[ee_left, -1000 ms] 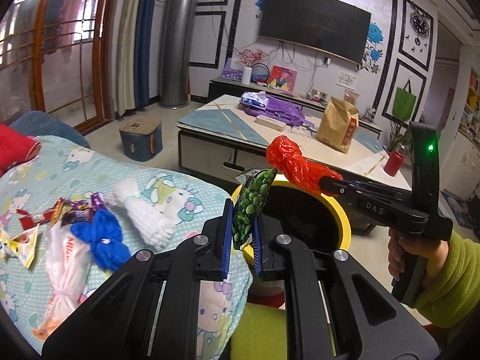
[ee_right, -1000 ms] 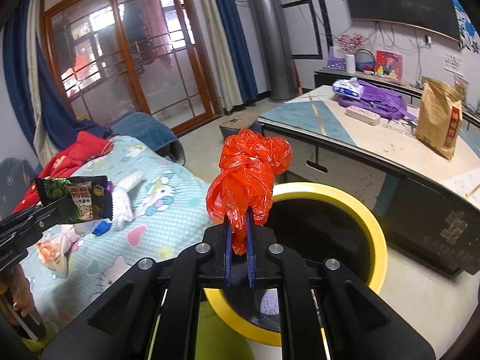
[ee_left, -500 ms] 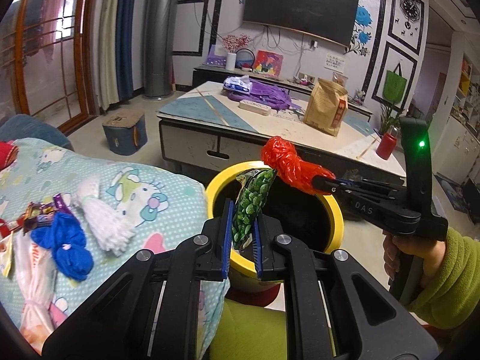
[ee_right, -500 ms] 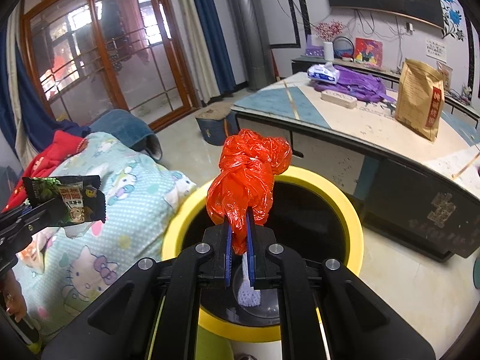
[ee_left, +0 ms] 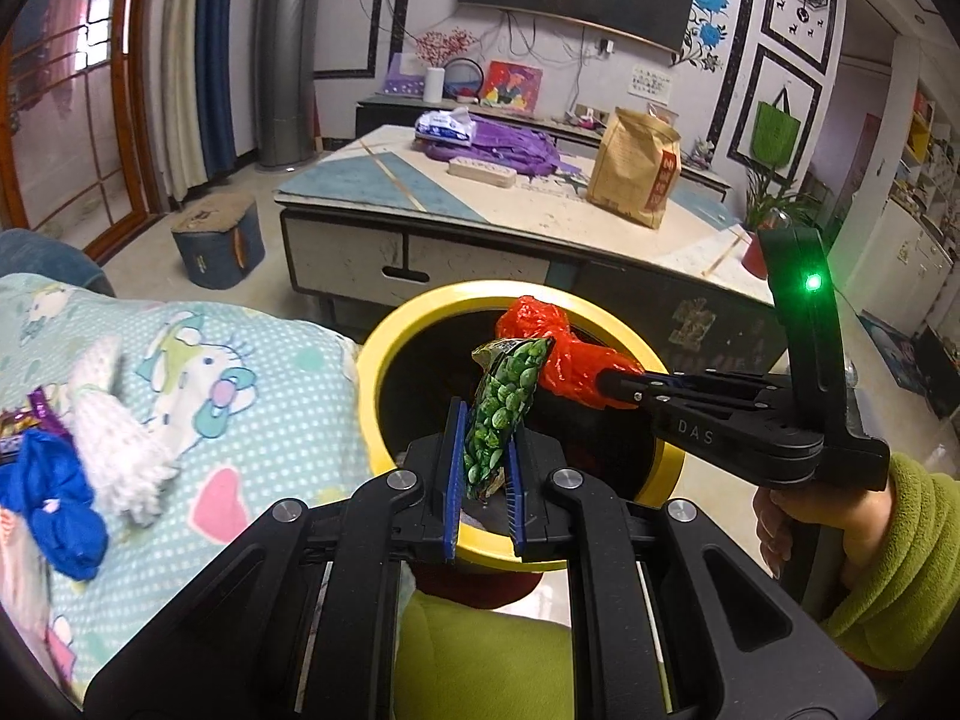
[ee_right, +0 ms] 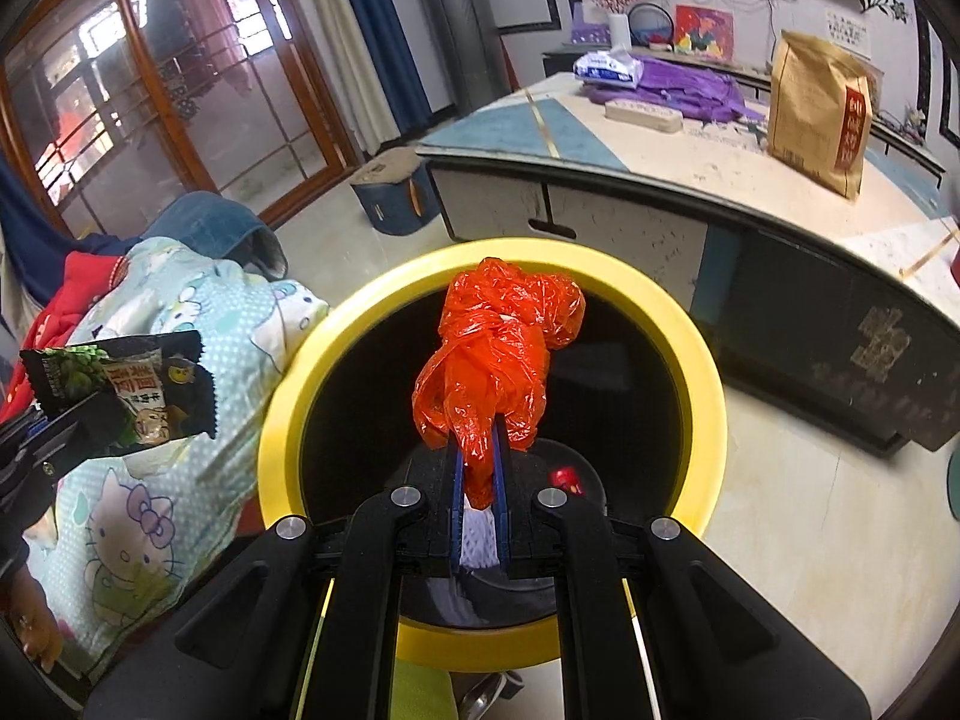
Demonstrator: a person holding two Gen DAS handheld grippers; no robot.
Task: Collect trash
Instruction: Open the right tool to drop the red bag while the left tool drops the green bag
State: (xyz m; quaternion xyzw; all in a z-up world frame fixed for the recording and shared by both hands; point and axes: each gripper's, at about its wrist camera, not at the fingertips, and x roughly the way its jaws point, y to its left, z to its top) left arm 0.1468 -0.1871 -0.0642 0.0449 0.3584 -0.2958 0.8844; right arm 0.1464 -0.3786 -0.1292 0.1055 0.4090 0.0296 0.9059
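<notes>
My left gripper [ee_left: 485, 420] is shut on a green pea snack packet [ee_left: 503, 405] and holds it over the near rim of the yellow-rimmed black bin [ee_left: 384, 354]. My right gripper [ee_right: 478, 444] is shut on a crumpled red plastic bag [ee_right: 495, 360], held above the bin's opening [ee_right: 708, 372]. The red bag [ee_left: 567, 360] and right gripper [ee_left: 606, 378] show in the left wrist view. The packet [ee_right: 120, 387] shows at the left of the right wrist view. White trash [ee_right: 477, 537] lies in the bin bottom.
A Hello Kitty blanket [ee_left: 252, 396] left of the bin carries a white net [ee_left: 114, 432], a blue bag [ee_left: 54, 498] and wrappers. A low table [ee_left: 480, 210] with a brown paper bag [ee_left: 636, 174] stands behind the bin. A small stool [ee_left: 219, 246] sits on the floor.
Both grippers have moved forward and down toward the bin, so the packet and the red bag now hang over its opening. Both stay shut on their items.
</notes>
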